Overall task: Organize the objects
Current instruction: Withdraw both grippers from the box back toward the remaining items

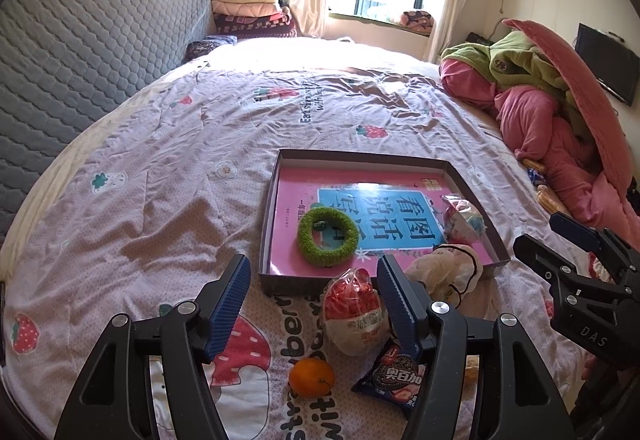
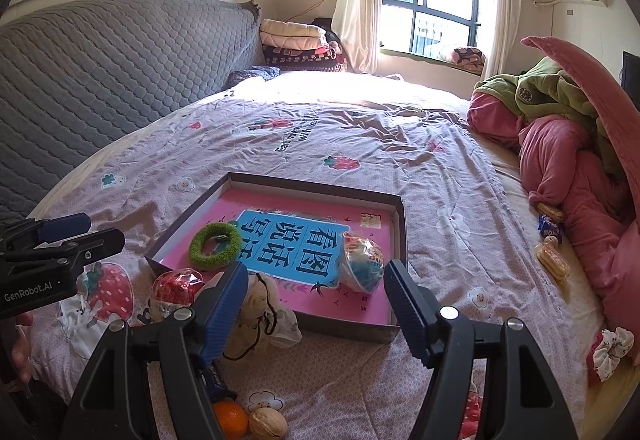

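Note:
A shallow dark box tray [image 1: 269,224] [image 2: 401,236] lies on the bed with a pink and blue book inside. On the book rest a green fuzzy ring [image 1: 327,236] [image 2: 216,244] and a wrapped round snack [image 1: 464,218] [image 2: 360,260]. In front of the tray lie a red snack packet [image 1: 352,312] [image 2: 176,288], a crumpled white bag with a black cord [image 1: 440,268] [image 2: 260,308], an orange [image 1: 311,378] [image 2: 230,418], a dark cookie packet [image 1: 396,372] and a walnut [image 2: 268,424]. My left gripper [image 1: 312,300] [image 2: 104,228] hangs open above the red packet. My right gripper [image 2: 316,300] [image 1: 538,230] is open over the tray's near edge, holding nothing.
A heap of pink and green bedding [image 2: 560,144] fills the right side. Beside it lie biscuits [image 2: 552,260], a small blue packet [image 2: 550,226] and a floral scrunchie [image 2: 608,352]. The grey quilted headboard [image 1: 80,52] bounds the left. A hand [image 2: 20,340] shows at the left edge.

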`<state>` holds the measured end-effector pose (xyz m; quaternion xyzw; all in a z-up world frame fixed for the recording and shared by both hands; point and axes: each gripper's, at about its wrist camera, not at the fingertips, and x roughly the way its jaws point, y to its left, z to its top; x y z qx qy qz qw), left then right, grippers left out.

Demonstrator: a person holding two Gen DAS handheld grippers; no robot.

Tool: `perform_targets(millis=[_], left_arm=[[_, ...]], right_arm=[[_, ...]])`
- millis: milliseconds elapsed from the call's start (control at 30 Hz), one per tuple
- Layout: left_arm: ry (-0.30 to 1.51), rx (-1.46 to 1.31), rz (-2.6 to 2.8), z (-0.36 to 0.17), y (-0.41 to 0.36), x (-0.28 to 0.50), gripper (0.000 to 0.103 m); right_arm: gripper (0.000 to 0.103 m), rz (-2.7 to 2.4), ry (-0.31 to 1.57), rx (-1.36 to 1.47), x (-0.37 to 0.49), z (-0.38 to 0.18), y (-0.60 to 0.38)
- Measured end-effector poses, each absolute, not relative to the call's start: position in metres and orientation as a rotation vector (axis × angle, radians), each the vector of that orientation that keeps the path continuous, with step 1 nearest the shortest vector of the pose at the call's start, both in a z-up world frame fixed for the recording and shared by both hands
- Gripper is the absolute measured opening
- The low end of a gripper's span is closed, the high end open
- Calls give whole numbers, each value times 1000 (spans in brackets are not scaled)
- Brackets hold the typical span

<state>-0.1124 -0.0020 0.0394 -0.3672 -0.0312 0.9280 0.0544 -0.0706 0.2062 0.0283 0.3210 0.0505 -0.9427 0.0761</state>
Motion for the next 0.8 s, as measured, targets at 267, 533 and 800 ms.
perform_targets(millis=[267,533,800], left_arm=[[-108,-1125,2822,37,-2,-110,67],[-122,-1152,2801,29,-1,-100,67],[-85,-1186,2778,19,4,-94,67]], right_arm=[[70,-2804,165,984,-65,23,208],[70,-2790,211,1023,-57,15,211],[70,-2749,244,1059,-50,4,210]])
